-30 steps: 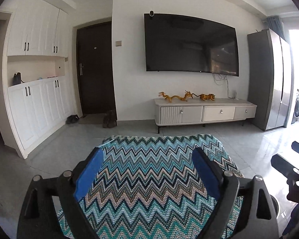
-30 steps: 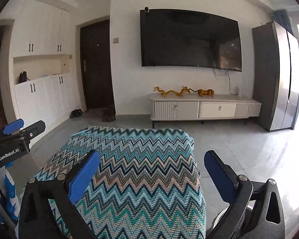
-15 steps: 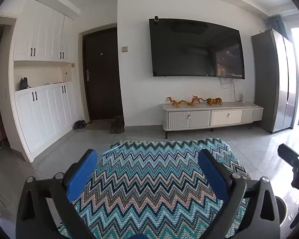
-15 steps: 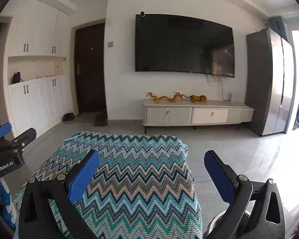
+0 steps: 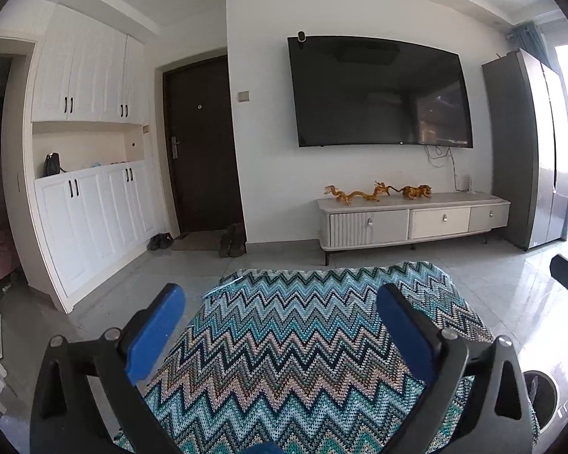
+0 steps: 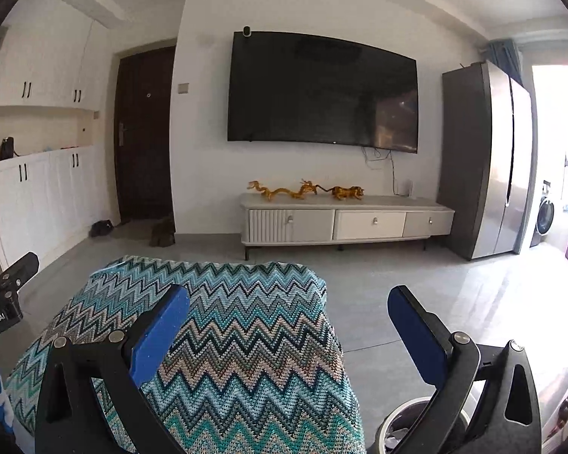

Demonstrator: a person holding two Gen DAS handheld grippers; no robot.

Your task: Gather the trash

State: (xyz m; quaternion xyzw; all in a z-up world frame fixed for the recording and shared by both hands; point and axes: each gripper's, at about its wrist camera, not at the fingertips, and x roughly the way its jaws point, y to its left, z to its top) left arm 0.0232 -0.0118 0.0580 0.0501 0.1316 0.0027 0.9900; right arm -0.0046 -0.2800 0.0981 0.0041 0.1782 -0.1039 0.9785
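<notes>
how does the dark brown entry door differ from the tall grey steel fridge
The dark brown entry door is matte wood-toned and set flush into the wall left of the black wall-mounted tv; the tall grey steel fridge is glossy, reflective and stands out from the wall, right of the tv. The door is a single leaf with one handle; the fridge has two doors split by a vertical seam. Both are tall, upright and shut.

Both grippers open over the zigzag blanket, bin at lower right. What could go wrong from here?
1. No trash shows on the zigzag blanket; the open left hand-held gripper might pinch the knit instead.
2. The bin sits half hidden behind the right hand-held gripper, so a drop could miss it.
3. The two grippers are close together and could collide.
</notes>
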